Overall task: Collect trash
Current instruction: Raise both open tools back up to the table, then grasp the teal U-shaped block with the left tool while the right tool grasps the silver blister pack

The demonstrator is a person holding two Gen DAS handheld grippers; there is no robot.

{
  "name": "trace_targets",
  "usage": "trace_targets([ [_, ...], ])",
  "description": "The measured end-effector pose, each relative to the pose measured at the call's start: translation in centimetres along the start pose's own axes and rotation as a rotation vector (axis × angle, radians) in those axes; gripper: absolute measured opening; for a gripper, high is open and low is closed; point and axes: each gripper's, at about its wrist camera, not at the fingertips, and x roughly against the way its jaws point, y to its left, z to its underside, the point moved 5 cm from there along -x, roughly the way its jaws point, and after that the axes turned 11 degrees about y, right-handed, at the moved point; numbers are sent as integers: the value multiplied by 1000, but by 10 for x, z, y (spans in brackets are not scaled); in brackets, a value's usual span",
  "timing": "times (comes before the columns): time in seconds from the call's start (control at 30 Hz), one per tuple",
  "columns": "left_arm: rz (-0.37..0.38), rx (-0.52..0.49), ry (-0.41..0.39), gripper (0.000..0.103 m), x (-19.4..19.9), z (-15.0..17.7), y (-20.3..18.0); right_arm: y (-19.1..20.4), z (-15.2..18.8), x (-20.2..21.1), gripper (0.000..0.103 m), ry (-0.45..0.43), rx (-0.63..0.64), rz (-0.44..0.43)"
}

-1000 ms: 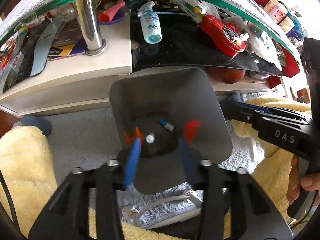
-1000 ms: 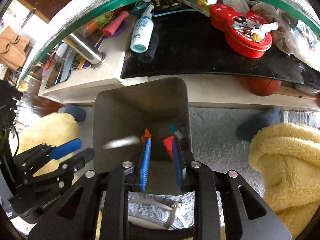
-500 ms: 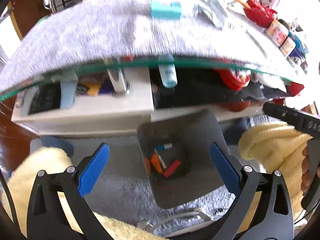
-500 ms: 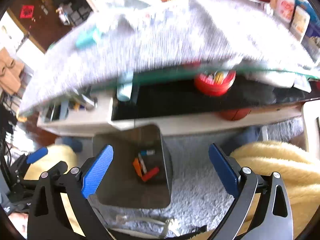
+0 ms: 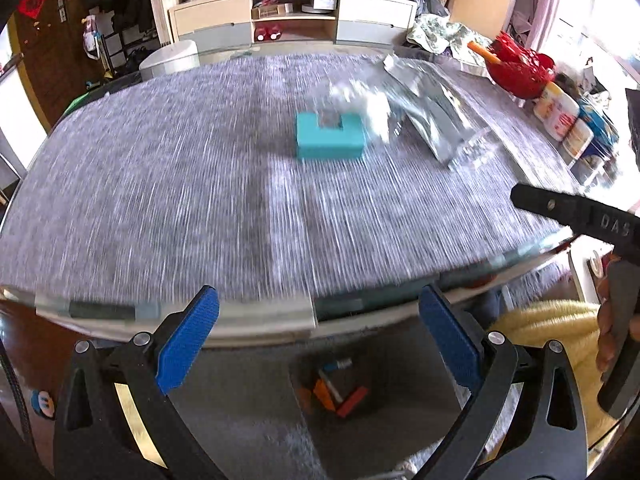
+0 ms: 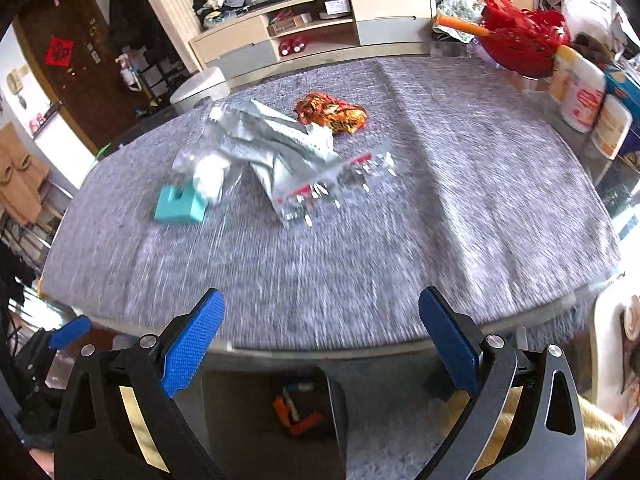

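Note:
On the grey tablecloth [image 6: 440, 184] lies the trash. There is a teal block [image 6: 180, 205], a white crumpled tissue [image 6: 209, 174], silver foil packets [image 6: 276, 142], a clear plastic bag [image 6: 344, 184] and an orange wrapper [image 6: 330, 114]. The left wrist view shows the teal block [image 5: 330, 140], tissue [image 5: 362, 98] and foil packets [image 5: 428, 120]. Both grippers hover at the table's near edge, well short of the trash. My left gripper [image 5: 320, 320] and right gripper [image 6: 320, 320] are open and hold nothing. Below them on the floor stands the grey bin [image 5: 400, 364] [image 6: 240, 408] with orange and red scraps inside.
A red basket [image 6: 520, 40] and several bottles [image 6: 580, 96] stand at the table's far right. A low cabinet [image 5: 292, 12] and a white round stool [image 5: 170, 58] are behind the table. Yellow fleece [image 5: 536, 320] lies at the lower right, beside the hand on the right gripper's handle [image 5: 612, 248].
Both grippers opened over the bin and let their scraps fall in. Both then rose from bin level to above the table edge, so the tabletop fills the views.

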Motion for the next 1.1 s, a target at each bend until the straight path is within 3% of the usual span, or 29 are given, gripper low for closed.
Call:
trace_targets([
  [0.4, 7, -5, 17, 95, -55, -69, -4, -4, -41, -43, 98, 15, -104, -7],
  [0.8, -1, -17, 0, 95, -80, -104, -9, 3, -62, -54, 99, -7, -79, 31],
  [0.93, 11, -12, -10, 93, -80, -108, -9, 3, -63, -54, 92, -12, -71, 31],
  [1.1, 2, -19, -29, 75, -76, -107, -4, -8, -56, -48, 75, -24, -70, 43],
])
